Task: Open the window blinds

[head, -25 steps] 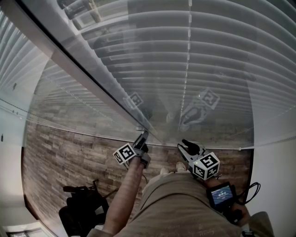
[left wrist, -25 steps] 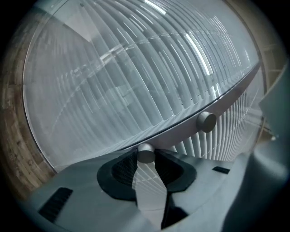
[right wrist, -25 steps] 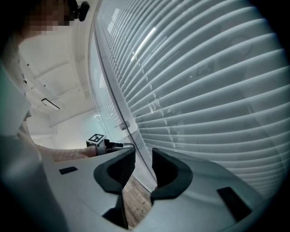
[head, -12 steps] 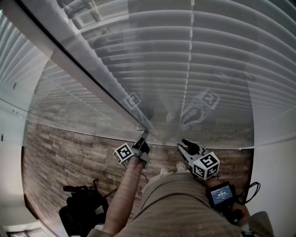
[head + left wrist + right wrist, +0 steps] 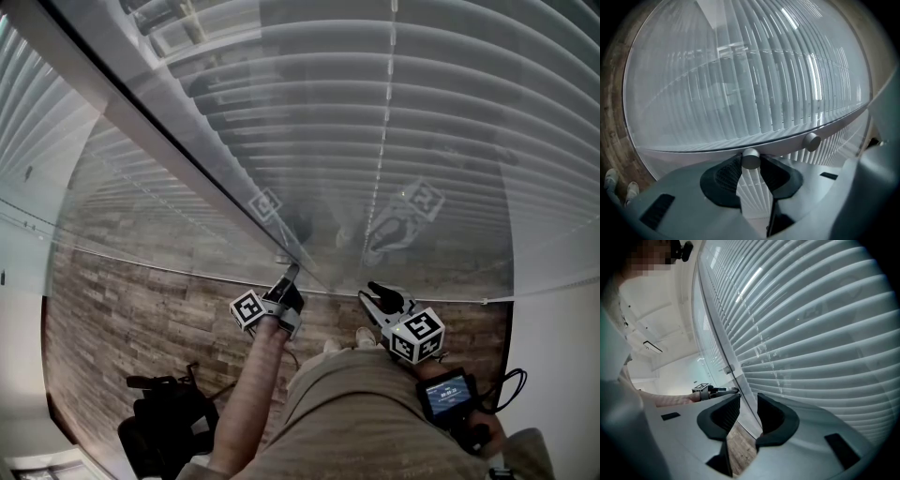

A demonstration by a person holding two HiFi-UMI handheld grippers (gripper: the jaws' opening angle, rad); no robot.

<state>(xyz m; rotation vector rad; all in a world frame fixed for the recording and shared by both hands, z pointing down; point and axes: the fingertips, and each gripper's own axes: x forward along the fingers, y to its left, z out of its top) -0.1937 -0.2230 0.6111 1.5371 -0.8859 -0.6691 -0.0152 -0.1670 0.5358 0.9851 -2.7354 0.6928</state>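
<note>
my left hand-held gripper [image 5: 751,165] clamps a round knob [image 5: 750,158] on the rail [image 5: 783,143], window blinds [image 5: 754,84] hanging just beyond; my right hand-held gripper [image 5: 744,409] hangs to its right, jaws apart, empty.

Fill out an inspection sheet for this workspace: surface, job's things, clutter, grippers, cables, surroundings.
Surface: wood-look floor; no table seen.
Job's things: blinds lowered behind glass; gripped knob and free knob on the rail.
Clutter: black item on the floor, too dark to identify.
Grippers: left gripper shut on the gripped knob; right gripper open, nothing between its jaws.
Cables: black cable looping by the screen at the right hand.
Surroundings: white wall beside the glass.
</note>
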